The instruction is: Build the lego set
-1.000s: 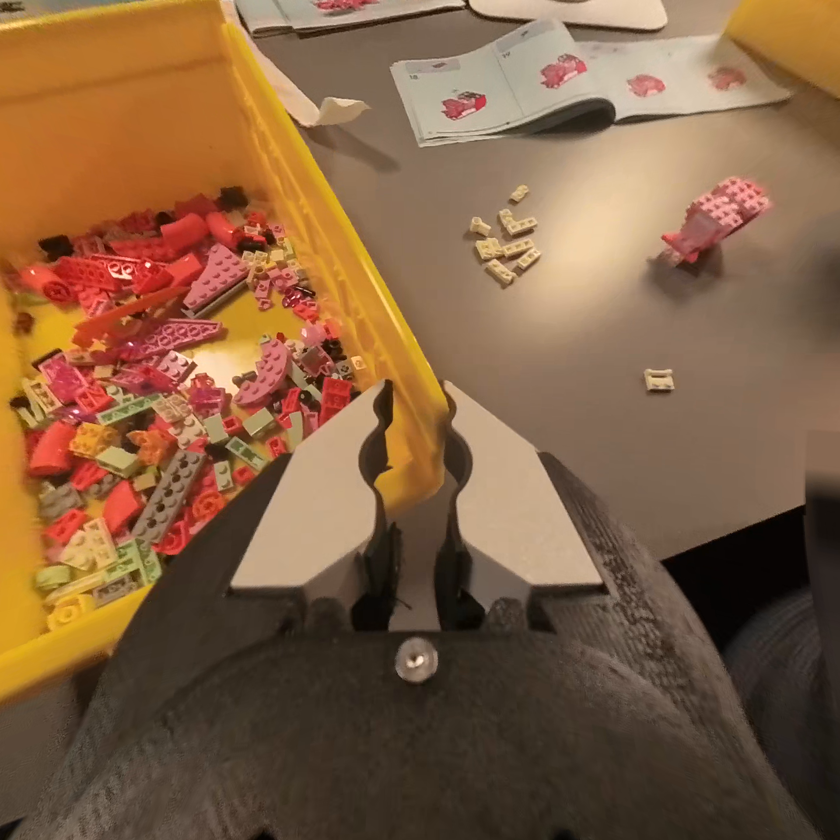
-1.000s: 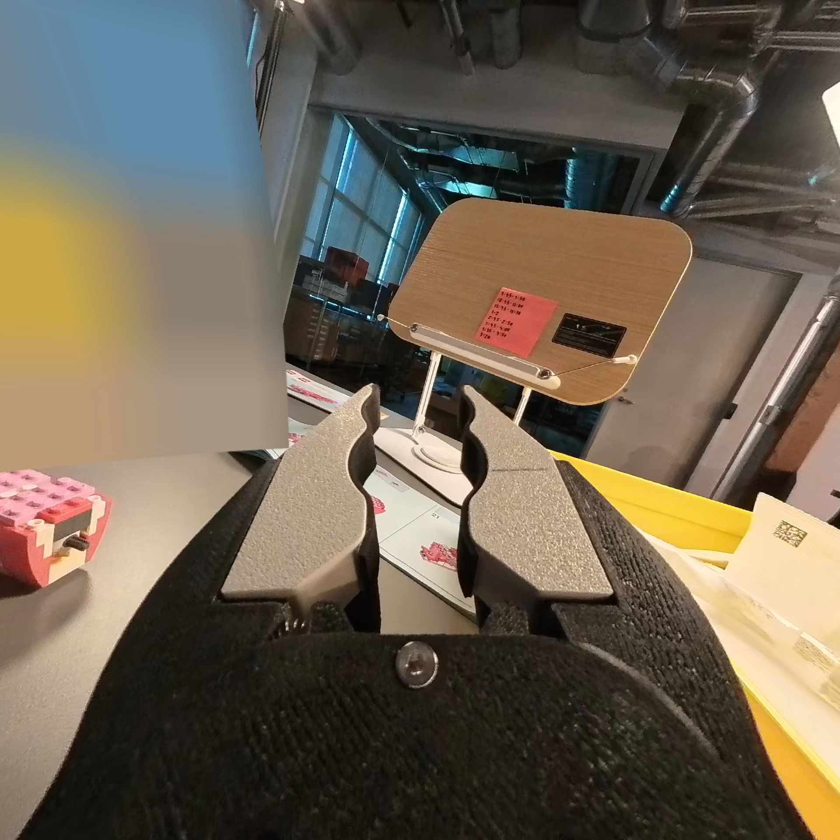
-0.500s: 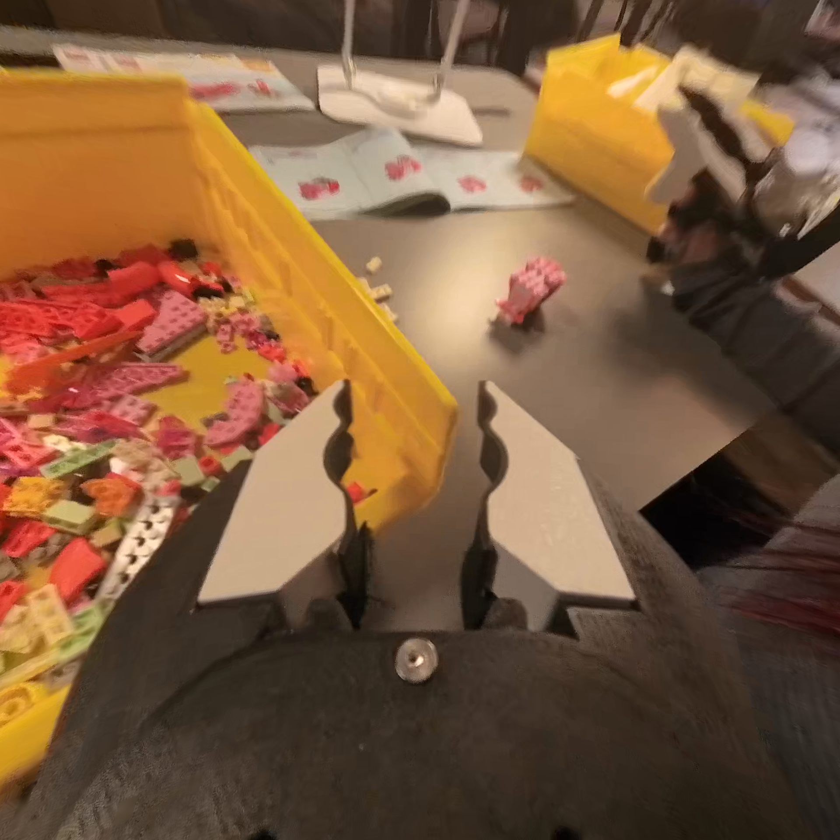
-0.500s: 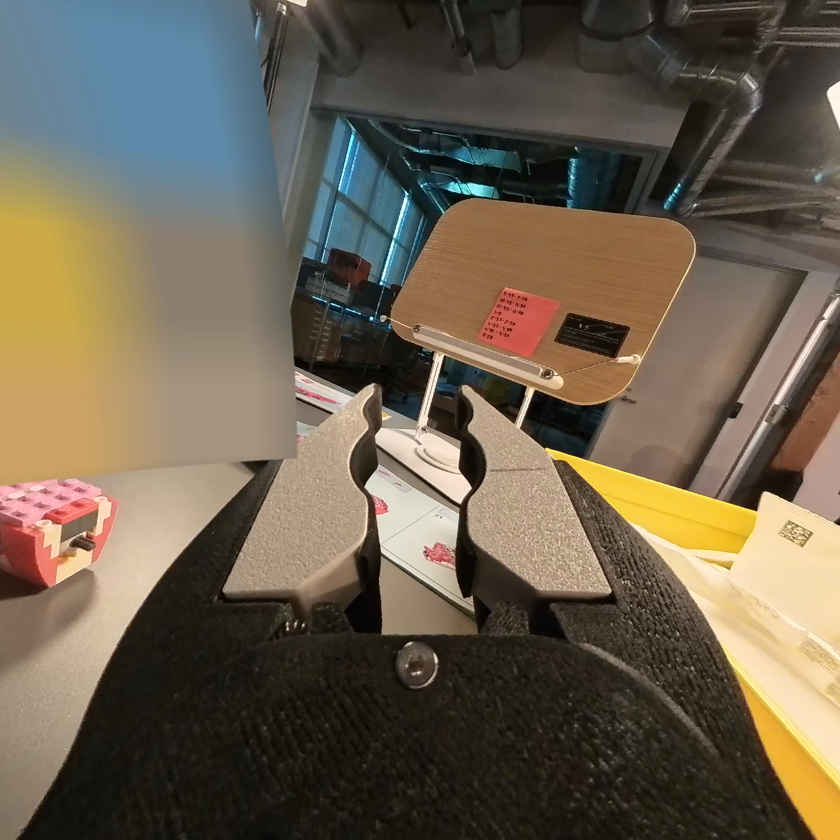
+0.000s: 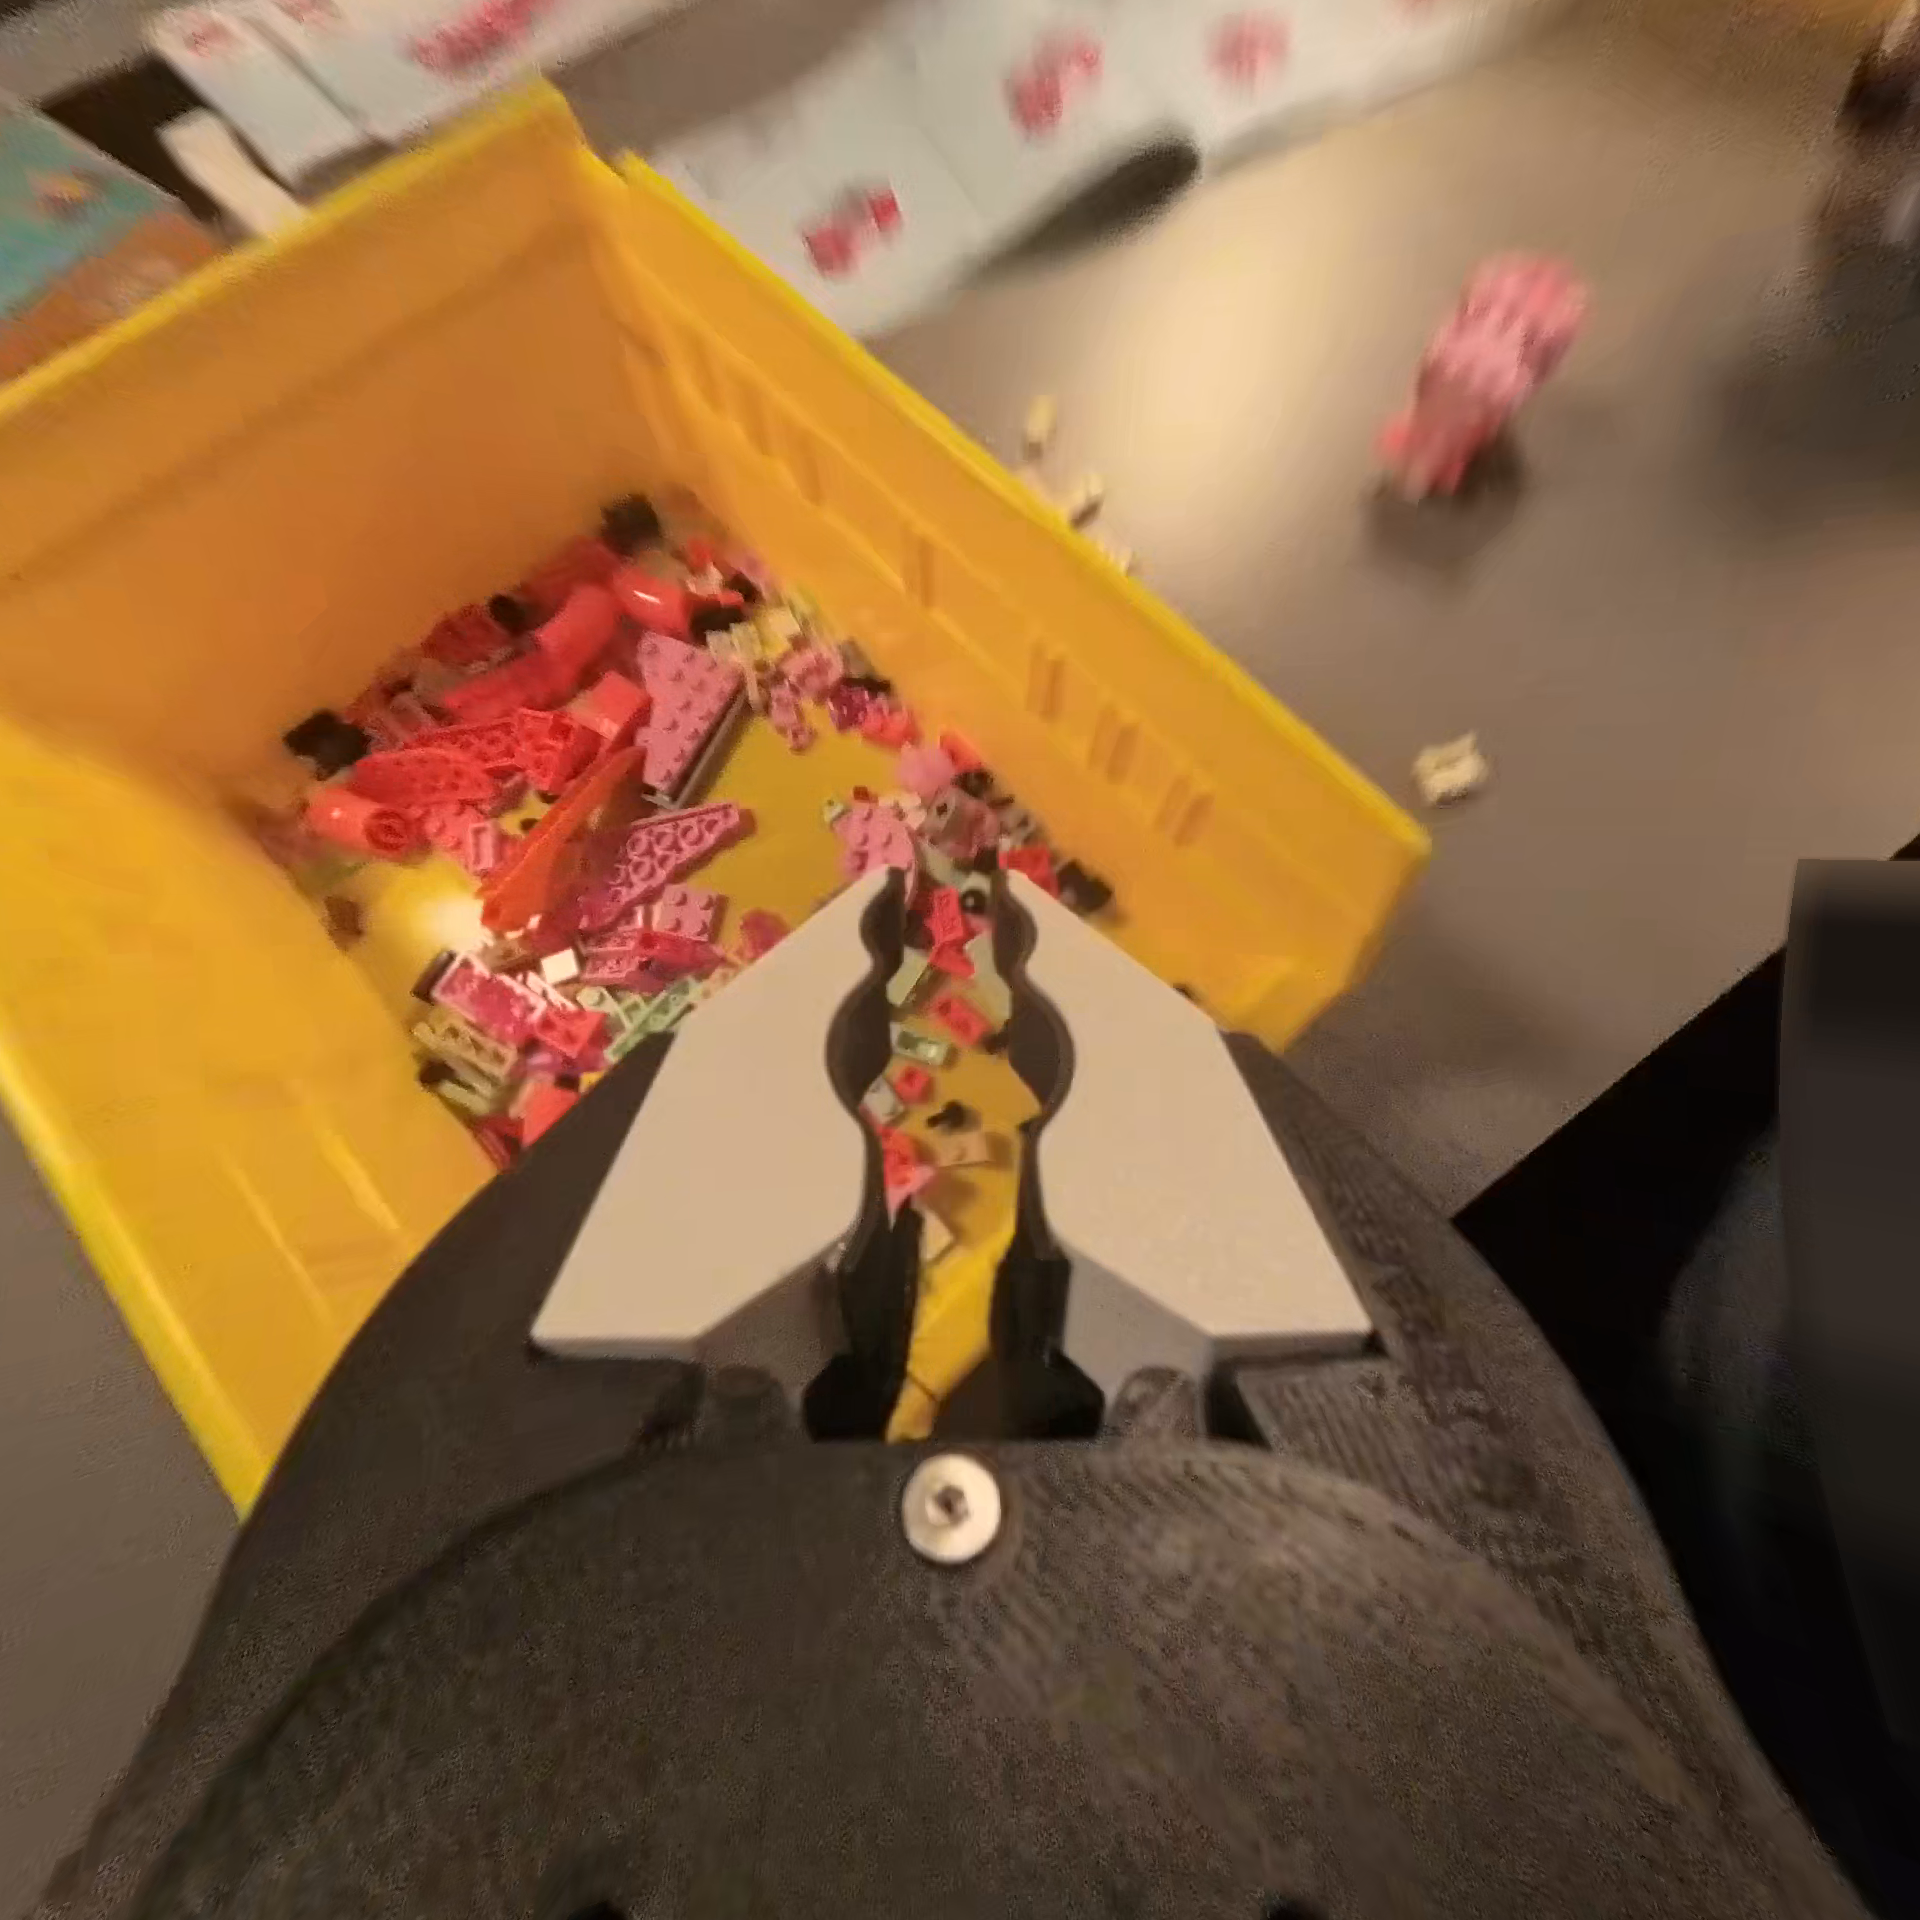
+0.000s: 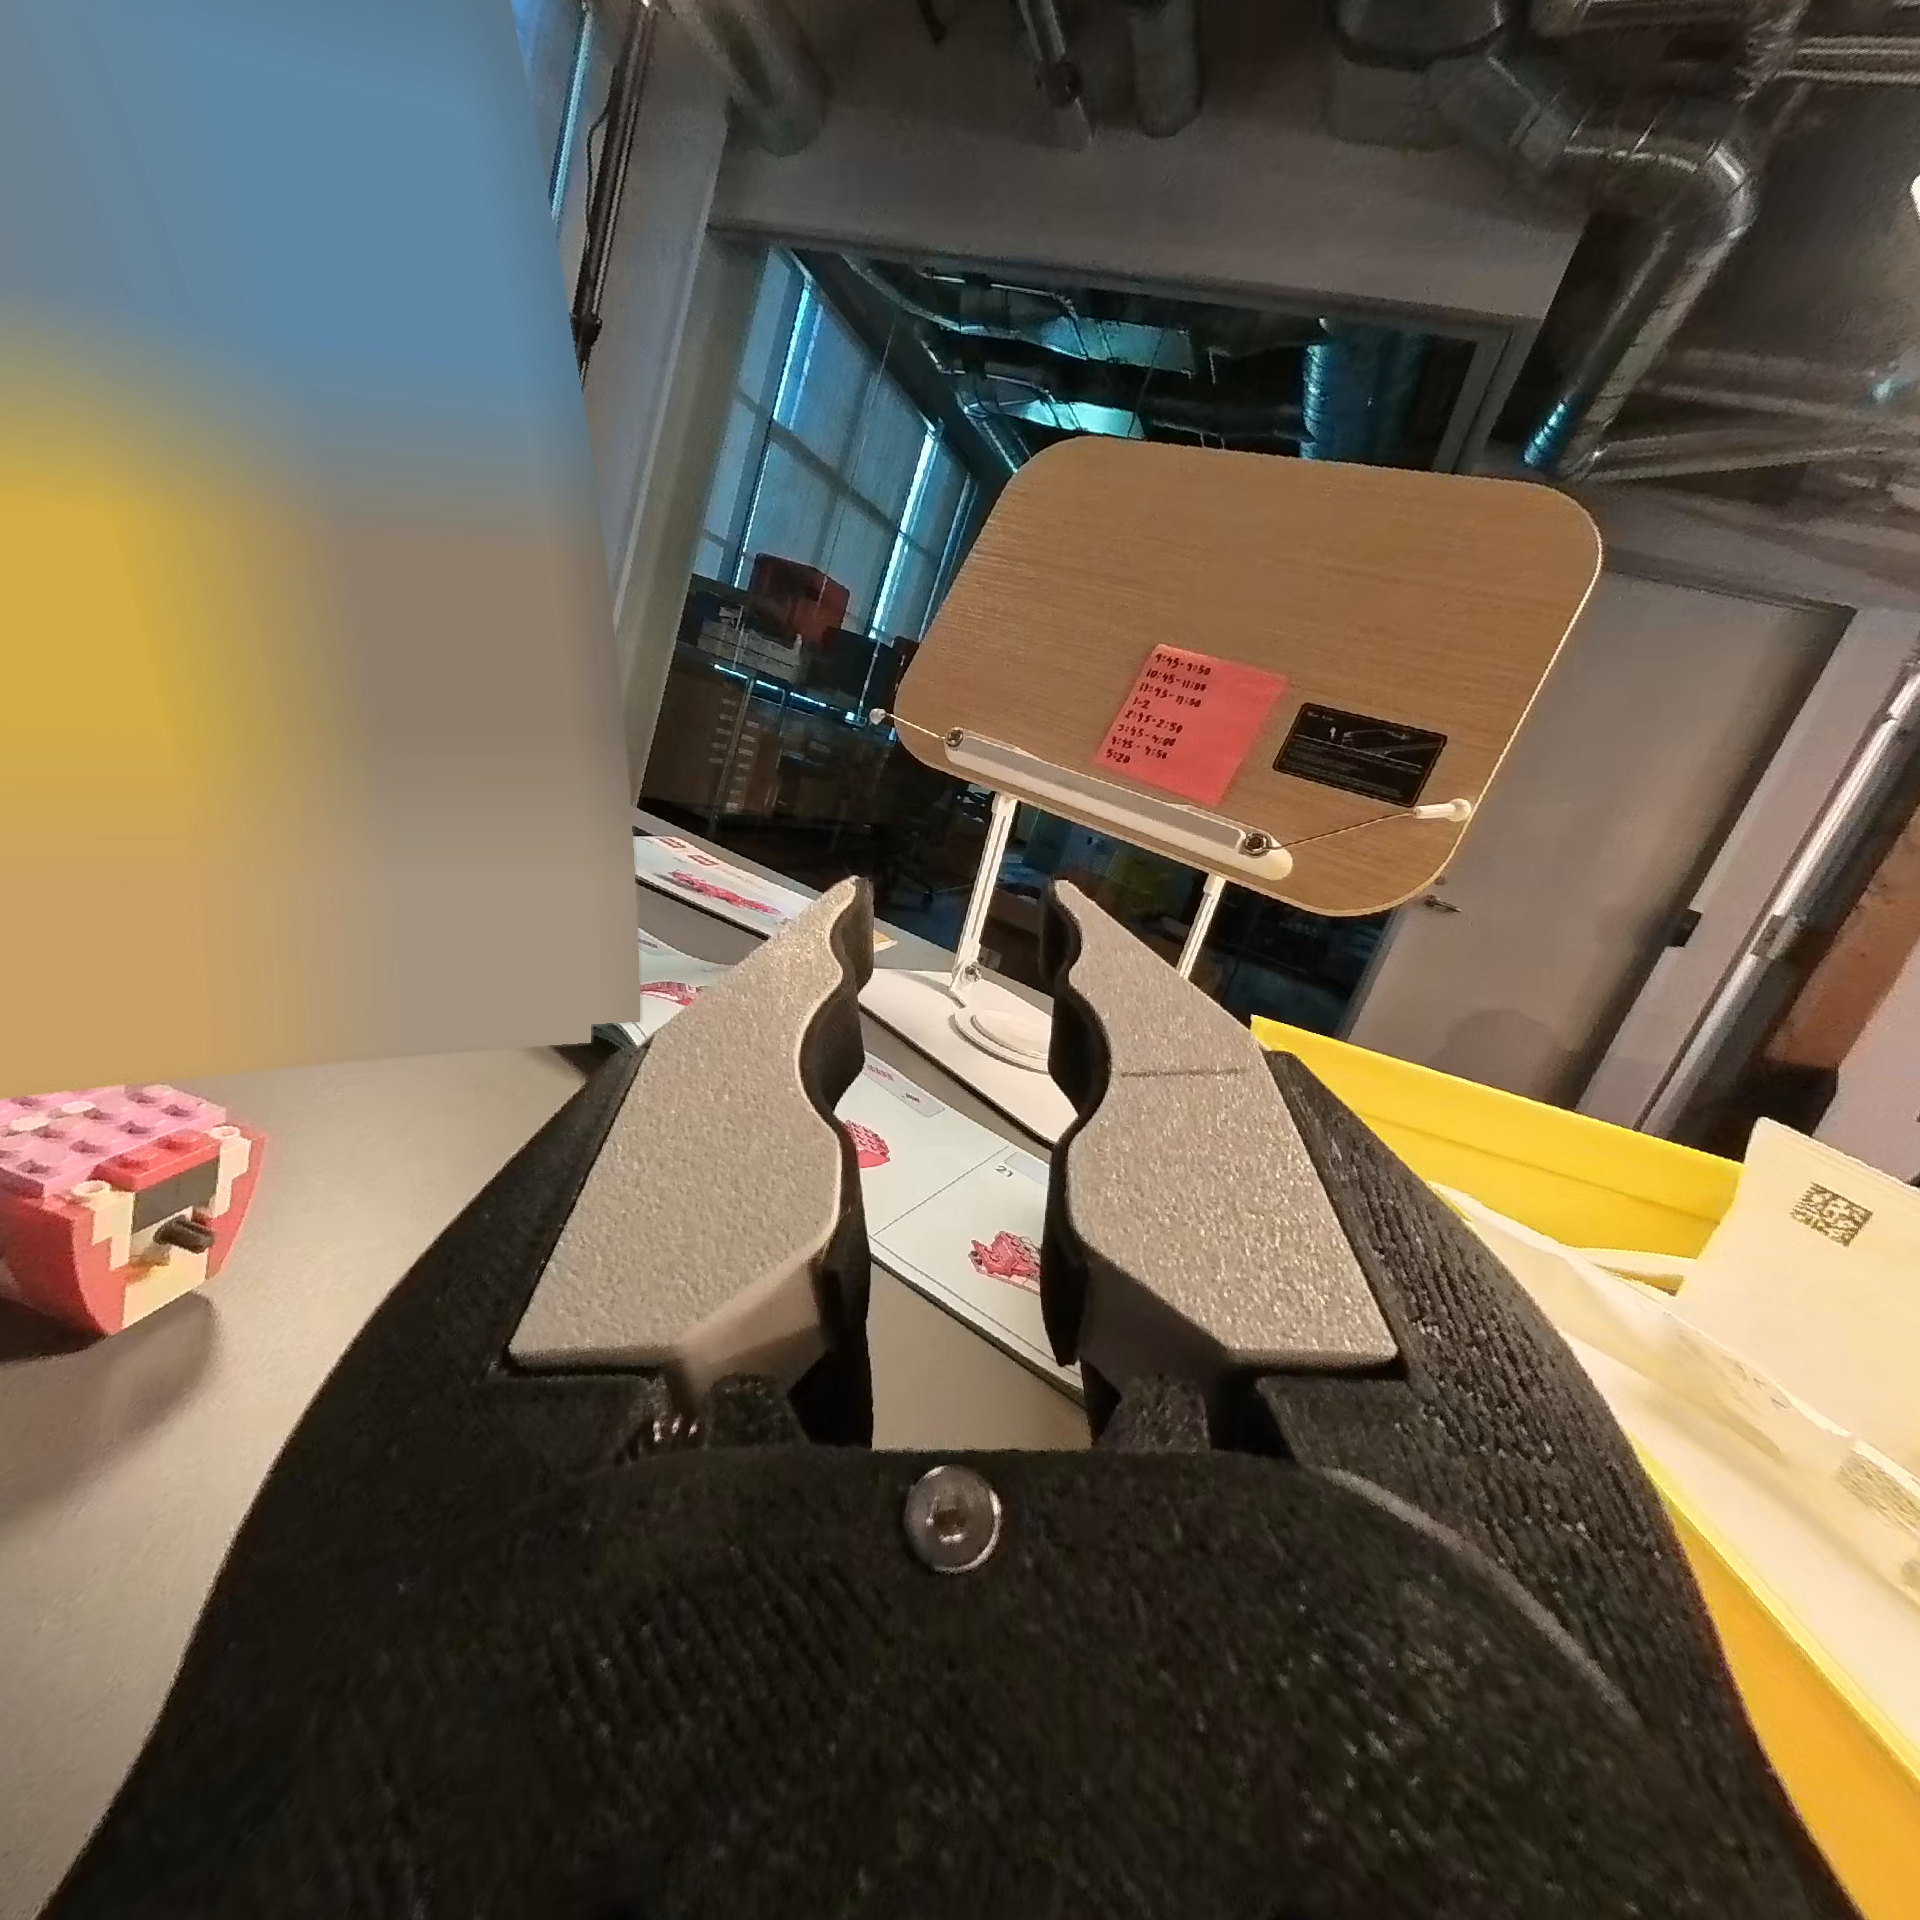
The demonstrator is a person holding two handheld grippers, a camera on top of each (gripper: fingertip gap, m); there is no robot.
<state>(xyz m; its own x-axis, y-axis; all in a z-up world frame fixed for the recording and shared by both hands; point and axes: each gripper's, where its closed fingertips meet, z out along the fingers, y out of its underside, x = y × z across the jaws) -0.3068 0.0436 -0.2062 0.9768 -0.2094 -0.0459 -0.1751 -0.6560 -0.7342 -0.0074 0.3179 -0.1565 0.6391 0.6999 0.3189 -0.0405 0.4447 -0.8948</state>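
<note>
In the left wrist view my left gripper (image 5: 945,883) hangs over the near right corner of a yellow bin (image 5: 1039,540) that holds a pile of red, pink and pale green bricks (image 5: 623,831). Its jaws stand a narrow gap apart, and I see only loose bricks lying in the bin through the gap. The picture is blurred by motion. A small pink and red brick model (image 5: 1475,384) stands on the dark table to the right of the bin. My right gripper (image 6: 956,904) is open and empty, low over the table, with the same model (image 6: 114,1195) to its left.
Cream loose pieces (image 5: 1449,769) lie on the table beside the bin. Open instruction booklets (image 5: 935,156) lie farther back, also ahead of the right gripper (image 6: 935,1195). A wooden book stand (image 6: 1247,665) rises beyond. A second yellow bin (image 6: 1455,1132) with paper bags (image 6: 1818,1247) is at right. About 40 cm separates my left fingertips from my right.
My left gripper swung from the table edge to over the bin's bricks; its jaws opened wide, then narrowed again with nothing between them. The right gripper has hardly moved.
</note>
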